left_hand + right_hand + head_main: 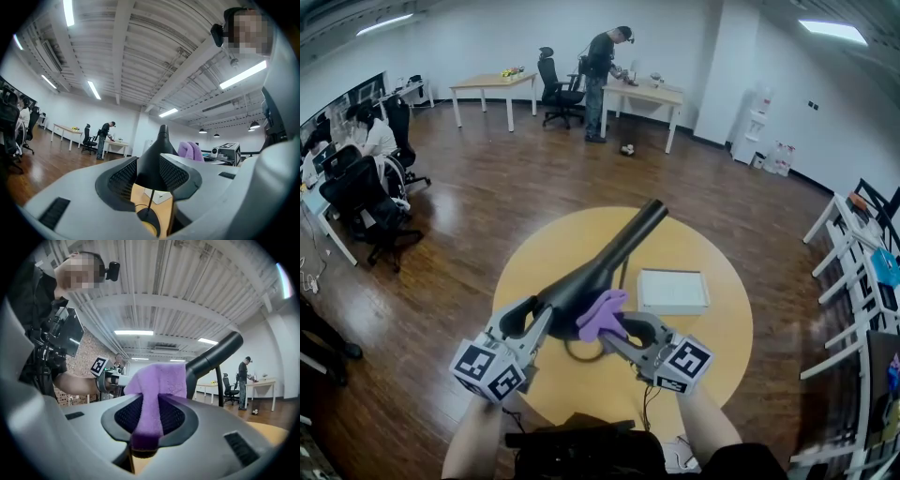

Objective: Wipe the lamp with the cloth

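A black lamp with a long tapering head is lifted over the round yellow table, its narrow end pointing away from me. My left gripper is shut on the lamp's wide near end. In my right gripper, shut on it, is a purple cloth, which lies against the lamp's right side close to the left gripper. In the right gripper view the cloth bulges out of the jaws, with the lamp just right of it. The lamp's base and cable show below on the table.
A white flat box lies on the table right of the lamp. Wooden floor surrounds the table. Office chairs and seated people are at the left, a person stands at far desks, and white racks line the right.
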The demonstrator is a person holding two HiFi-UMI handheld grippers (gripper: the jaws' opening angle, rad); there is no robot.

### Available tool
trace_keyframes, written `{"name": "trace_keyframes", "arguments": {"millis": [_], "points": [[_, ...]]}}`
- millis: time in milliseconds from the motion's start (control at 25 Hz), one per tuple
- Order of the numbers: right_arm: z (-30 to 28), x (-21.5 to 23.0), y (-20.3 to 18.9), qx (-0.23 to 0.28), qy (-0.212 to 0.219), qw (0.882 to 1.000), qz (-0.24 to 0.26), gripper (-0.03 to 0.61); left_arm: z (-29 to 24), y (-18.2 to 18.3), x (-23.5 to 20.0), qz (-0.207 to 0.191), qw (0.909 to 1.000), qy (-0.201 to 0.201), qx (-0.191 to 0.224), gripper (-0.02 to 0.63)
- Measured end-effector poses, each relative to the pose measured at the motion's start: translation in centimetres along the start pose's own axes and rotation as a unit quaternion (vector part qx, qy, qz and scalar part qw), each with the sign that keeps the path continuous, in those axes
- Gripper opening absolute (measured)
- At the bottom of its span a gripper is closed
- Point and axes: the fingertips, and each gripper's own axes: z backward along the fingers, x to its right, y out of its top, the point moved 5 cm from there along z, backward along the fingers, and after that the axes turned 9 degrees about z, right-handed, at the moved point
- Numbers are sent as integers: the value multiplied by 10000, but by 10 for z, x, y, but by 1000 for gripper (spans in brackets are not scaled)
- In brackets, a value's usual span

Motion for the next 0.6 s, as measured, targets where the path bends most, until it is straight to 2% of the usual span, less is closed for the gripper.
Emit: {"name": "trace_keyframes", "arguments": {"millis": [80, 160, 280, 400, 480, 600], "points": [[0, -2, -4, -9, 67, 10000, -39, 94, 1, 2, -2, -7, 10000, -11, -13, 135], [4, 5, -5, 54, -42, 9999, -122, 94, 2, 1, -2, -8, 10000, -36, -55, 135], [15, 43, 2, 442, -719, 9946, -602, 94, 5, 0, -3, -39, 9999, -64, -122, 137], [20, 85, 7, 904, -1287, 9781, -1362, 94, 7, -1, -5, -53, 9998, -52, -158, 156], [21, 104, 3, 1178, -1513, 9632, -1886, 94, 6, -2, -4, -69, 9998, -54, -179, 156], [14, 109, -8, 1483, -1375, 9472, -2489, 94, 5, -4, -3, -54, 9998, -65, -189, 156]]}}
